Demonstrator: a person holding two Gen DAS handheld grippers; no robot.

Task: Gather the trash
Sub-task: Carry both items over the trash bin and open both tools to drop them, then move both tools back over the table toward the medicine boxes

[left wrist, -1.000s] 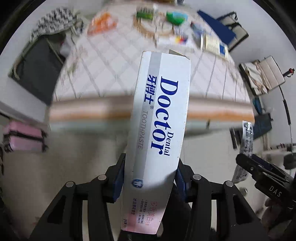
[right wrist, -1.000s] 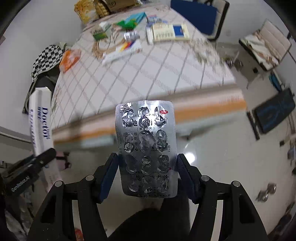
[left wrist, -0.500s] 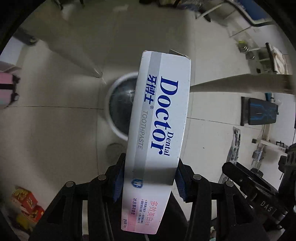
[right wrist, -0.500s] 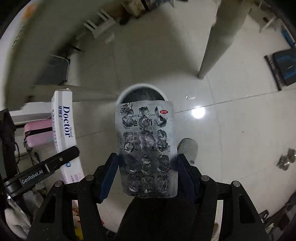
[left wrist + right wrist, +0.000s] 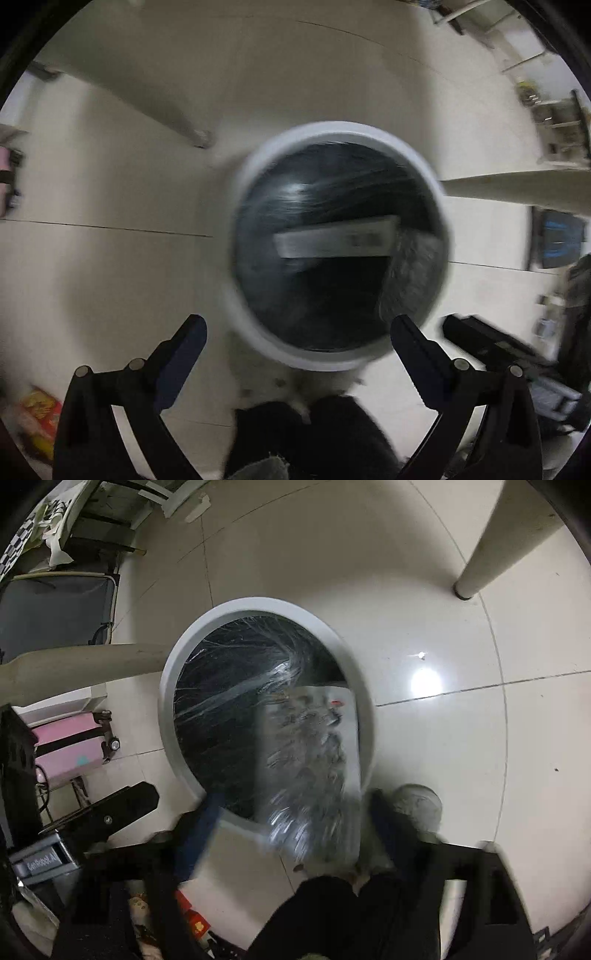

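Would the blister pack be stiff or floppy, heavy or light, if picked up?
Blister pack: probably light, since it is a thin foil sheet. Likely semi-stiff, as it looks flat rather than drooping, though blurred.

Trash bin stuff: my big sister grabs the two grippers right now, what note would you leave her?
Left gripper: jaws open, empty. Its toothpaste box lies inside the trash bin.
Right gripper: blurred, can't tell if the jaws grip. The pill blister pack is over the bin's mouth, between them.
Done: box binned. Left: make sure the pack drops in, then look for more trash.
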